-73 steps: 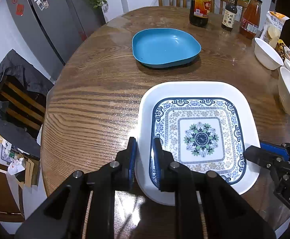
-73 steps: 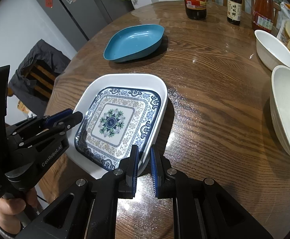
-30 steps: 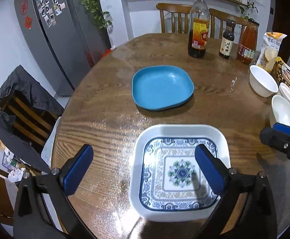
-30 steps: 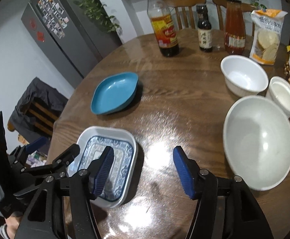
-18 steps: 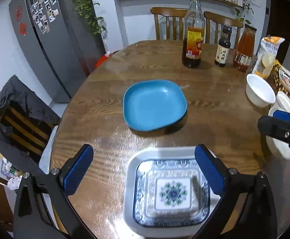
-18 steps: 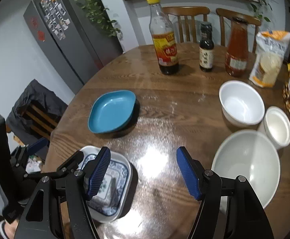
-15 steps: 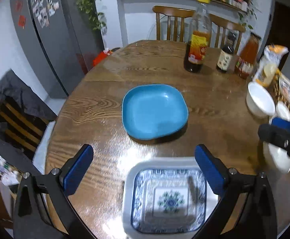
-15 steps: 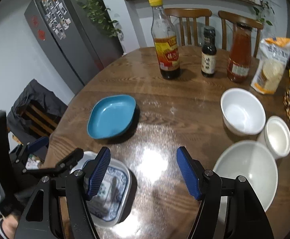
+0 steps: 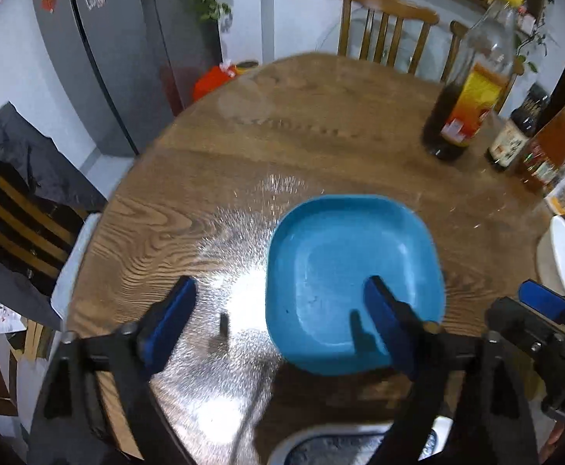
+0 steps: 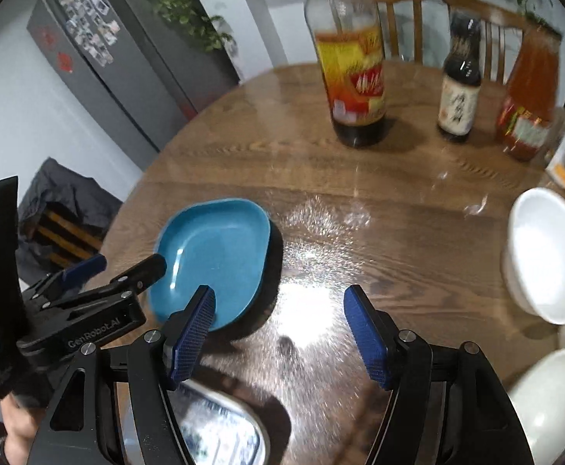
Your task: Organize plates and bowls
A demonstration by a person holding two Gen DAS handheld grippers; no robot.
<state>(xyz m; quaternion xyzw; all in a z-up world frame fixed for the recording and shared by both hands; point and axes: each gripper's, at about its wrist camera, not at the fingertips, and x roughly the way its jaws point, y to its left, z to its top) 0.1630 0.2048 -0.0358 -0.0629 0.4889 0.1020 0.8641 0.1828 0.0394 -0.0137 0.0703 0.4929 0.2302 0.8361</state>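
Blue plate (image 9: 350, 275) under left jaws, near edge between them.

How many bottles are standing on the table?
3, all at the far side of the table: a big bottle with a yellow label, a small dark bottle beside it, then an orange-red bottle furthest right. More may be hidden.

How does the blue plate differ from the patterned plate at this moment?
The blue plate is plain and in full view, between both open tongs; the patterned plate, white-rimmed with blue ornament, lies nearer, largely cut off under the tongs. Both are squarish with rounded corners and rest on the wooden table.
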